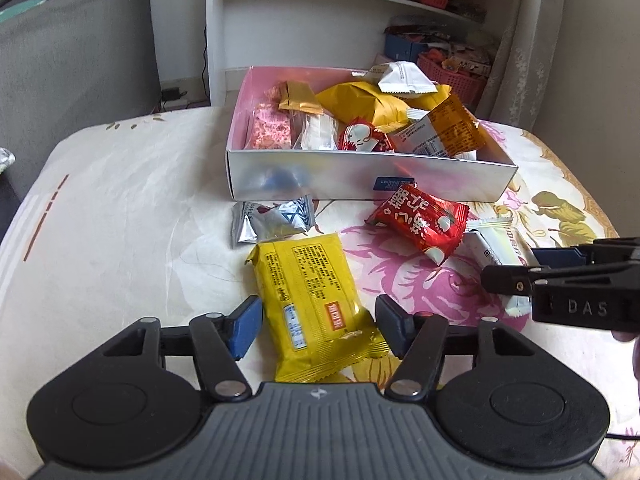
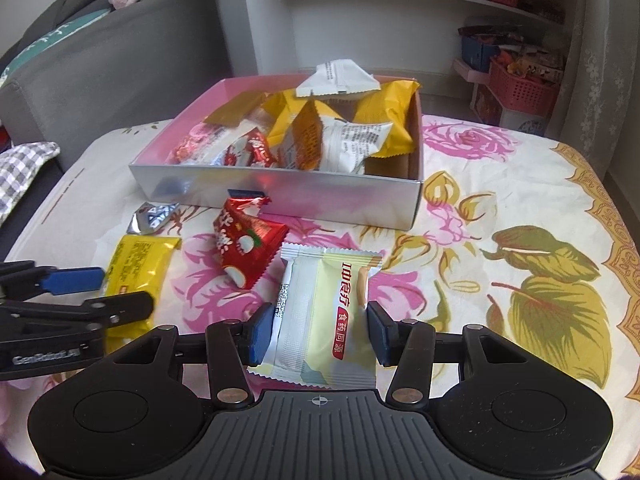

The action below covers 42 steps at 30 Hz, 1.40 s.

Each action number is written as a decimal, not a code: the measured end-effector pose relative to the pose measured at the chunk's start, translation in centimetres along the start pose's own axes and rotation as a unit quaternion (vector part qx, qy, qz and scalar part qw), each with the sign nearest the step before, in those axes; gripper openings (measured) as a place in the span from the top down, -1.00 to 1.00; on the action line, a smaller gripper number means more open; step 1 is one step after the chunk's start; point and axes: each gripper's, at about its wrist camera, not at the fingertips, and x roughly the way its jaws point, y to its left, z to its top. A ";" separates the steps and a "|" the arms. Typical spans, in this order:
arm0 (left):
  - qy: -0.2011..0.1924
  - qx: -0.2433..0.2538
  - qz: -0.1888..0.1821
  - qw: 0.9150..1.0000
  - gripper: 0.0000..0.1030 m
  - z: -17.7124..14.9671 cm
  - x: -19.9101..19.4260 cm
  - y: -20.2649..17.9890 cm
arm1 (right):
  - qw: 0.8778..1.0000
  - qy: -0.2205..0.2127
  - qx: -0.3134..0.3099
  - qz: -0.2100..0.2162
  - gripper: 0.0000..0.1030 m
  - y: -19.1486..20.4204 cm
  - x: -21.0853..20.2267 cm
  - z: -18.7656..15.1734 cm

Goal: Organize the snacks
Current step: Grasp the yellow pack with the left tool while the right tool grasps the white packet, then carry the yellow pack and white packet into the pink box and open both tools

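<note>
L: left gripper (image 1: 318, 326) fingers spread astride yellow packet (image 1: 316, 312) on floral cloth (image 2: 500, 208) | R: right gripper (image 2: 316, 330) spread around white packet (image 2: 324, 316), contact unclear | box (image 1: 360, 176) of snacks behind

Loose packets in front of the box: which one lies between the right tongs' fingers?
The pale white-and-cream packet, with red characters on its front. The right tongs straddle it; the yellow packet sits between the left tongs, the others lie untouched.
</note>
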 end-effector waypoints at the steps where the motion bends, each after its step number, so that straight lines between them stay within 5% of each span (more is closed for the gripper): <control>1: 0.002 -0.004 0.001 1.000 -0.04 0.0 0.0 0.0 | 1.000 0.000 0.000 0.002 0.06 0.1 -0.1 0.0; 7: 0.006 0.000 0.003 1.000 0.13 0.1 -0.6 -0.4 | 1.000 0.007 0.014 0.007 0.06 0.0 -0.5 0.1; 25: -0.009 -0.038 -0.030 0.999 0.15 2.0 -3.4 1.4 | 0.996 0.000 0.079 0.035 0.07 -0.3 -2.6 1.6; 42: -0.051 -0.064 -0.020 0.996 0.15 4.2 -3.8 2.0 | 0.987 -0.054 0.119 0.089 0.10 1.1 -3.9 5.4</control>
